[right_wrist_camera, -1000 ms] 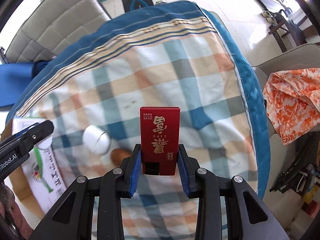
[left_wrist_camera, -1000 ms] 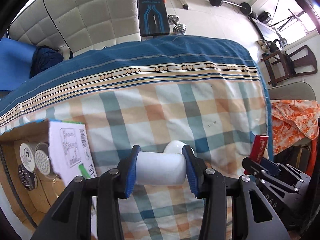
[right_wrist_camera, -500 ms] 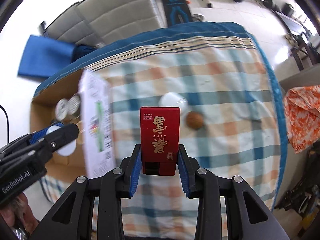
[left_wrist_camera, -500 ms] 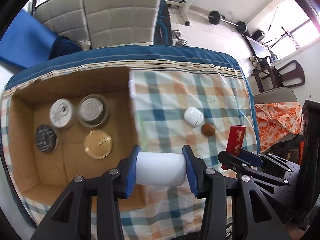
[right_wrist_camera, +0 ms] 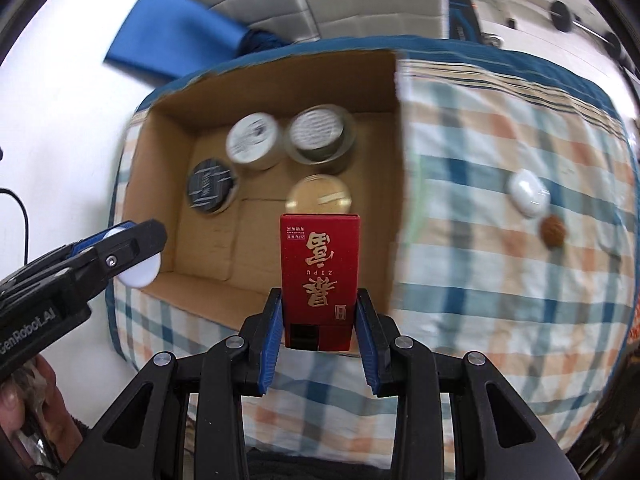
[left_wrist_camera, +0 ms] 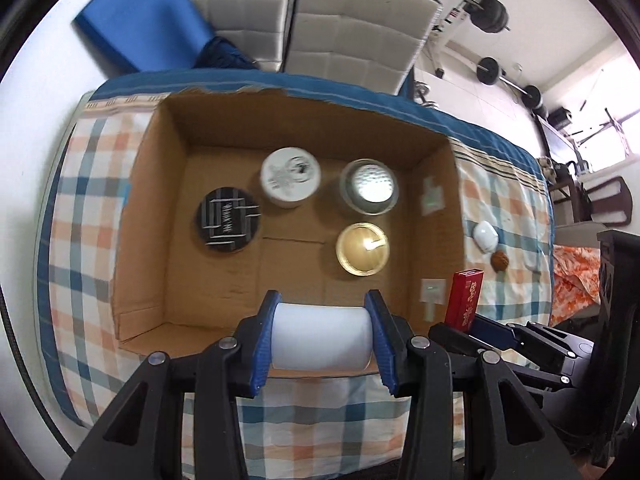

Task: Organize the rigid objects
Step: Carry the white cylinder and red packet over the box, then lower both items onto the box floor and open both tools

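Note:
My left gripper (left_wrist_camera: 322, 334) is shut on a white cylinder (left_wrist_camera: 320, 338), held on its side above the near edge of an open cardboard box (left_wrist_camera: 160, 216). My right gripper (right_wrist_camera: 319, 318) is shut on a red box with gold characters (right_wrist_camera: 319, 276), held upright over the near wall of the cardboard box (right_wrist_camera: 394, 92). Inside the box lie a black tin (left_wrist_camera: 227, 221), a white jar (left_wrist_camera: 291, 177), a silver-lidded jar (left_wrist_camera: 370, 186) and a gold-lidded jar (left_wrist_camera: 362, 249). A white case (right_wrist_camera: 528, 193) and a brown nut (right_wrist_camera: 553, 231) lie on the checked cloth to the right.
The box stands on a table covered by a checked cloth (right_wrist_camera: 480, 280) with a blue border. Grey padded chairs (left_wrist_camera: 352, 28) and a blue mat (left_wrist_camera: 140, 20) stand behind. Weights (left_wrist_camera: 490, 12) lie on the floor, and an orange cloth (left_wrist_camera: 572, 280) at the right.
Both grippers have swung left and up over the cardboard box, which now fills the middle of both views. Each still holds its object.

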A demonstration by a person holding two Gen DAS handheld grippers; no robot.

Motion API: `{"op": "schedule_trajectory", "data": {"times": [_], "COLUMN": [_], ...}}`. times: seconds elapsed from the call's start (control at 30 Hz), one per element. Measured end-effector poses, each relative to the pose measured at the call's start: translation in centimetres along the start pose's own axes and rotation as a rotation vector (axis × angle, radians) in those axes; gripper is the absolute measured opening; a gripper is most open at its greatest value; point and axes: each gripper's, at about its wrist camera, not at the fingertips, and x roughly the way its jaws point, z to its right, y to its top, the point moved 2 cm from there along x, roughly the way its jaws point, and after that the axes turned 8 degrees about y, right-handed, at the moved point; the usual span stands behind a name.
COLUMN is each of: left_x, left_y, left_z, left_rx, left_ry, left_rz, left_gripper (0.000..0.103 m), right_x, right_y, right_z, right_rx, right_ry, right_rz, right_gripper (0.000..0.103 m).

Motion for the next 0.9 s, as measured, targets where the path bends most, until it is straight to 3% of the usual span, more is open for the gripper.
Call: {"op": "schedule_trajectory", "data": {"times": [0.33,0.6,0.9], "left_x": [7.6,12.7,15.5], "left_y": [0.3,0.6,0.3], "left_z": [-5.4,-6.4,-6.7], "left_rx": [-0.051,-0.046,-0.029], "left_ry": [0.002,-0.010,0.005], "left_rz": [-0.164,-0.259,-0.310], "left_gripper": [0.040,0.040,0.040], "right_x": [7.8,13.3,16.7], "right_y": [2.7,3.6,3.4], "right_z": [-2.8,-2.8,-2.2], "right_rx": [0.004,0.034,0.053], "right_ry": [0.001,-0.014,-0.024], "right_rz": [-0.081,-0.151,-0.202], "right_gripper": [0.036,0.036,0.037]}}
